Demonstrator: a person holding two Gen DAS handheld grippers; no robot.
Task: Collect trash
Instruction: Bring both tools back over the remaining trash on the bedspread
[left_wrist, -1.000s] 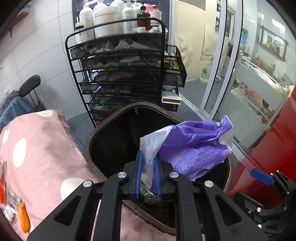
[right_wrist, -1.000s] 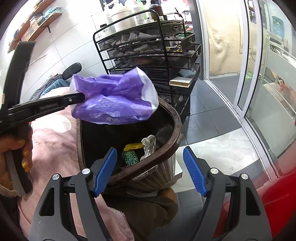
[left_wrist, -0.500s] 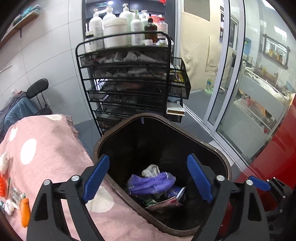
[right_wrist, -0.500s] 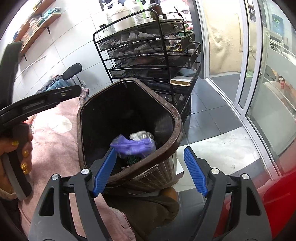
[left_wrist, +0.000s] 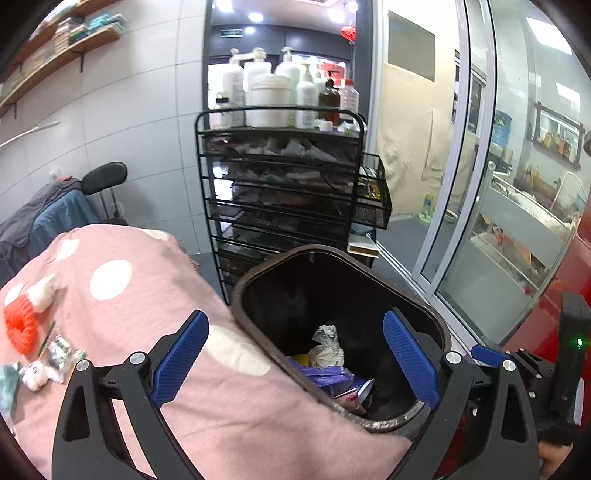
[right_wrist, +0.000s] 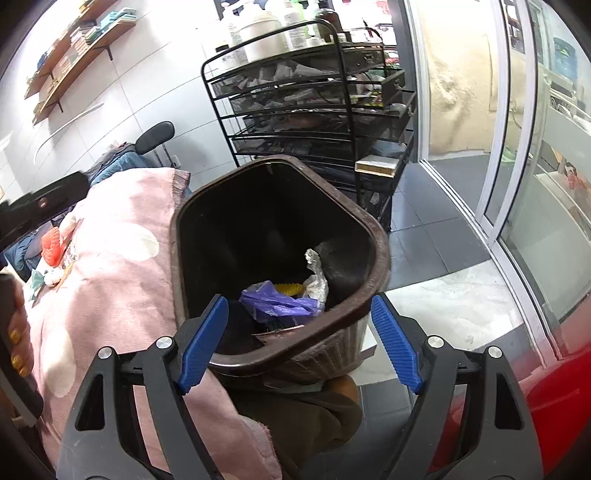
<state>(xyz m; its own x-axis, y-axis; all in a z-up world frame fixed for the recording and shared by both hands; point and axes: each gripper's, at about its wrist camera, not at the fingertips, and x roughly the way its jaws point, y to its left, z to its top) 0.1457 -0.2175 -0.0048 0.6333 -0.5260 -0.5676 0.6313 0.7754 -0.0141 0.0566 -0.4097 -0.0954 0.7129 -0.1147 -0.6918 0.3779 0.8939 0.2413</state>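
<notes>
Both claws opening, empty: left gripper (left_wrist: 295, 358) and right gripper (right_wrist: 299, 339) above the bin (right_wrist: 380, 240), purple bag (right_wrist: 280, 301) inside; wrappers (left_wrist: 55, 354) beside it risk being missed.

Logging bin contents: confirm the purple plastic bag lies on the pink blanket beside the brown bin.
Wrong place. The purple plastic bag lies inside the brown bin, among other trash, not on the pink blanket beside it. The right wrist view shows it.
</notes>
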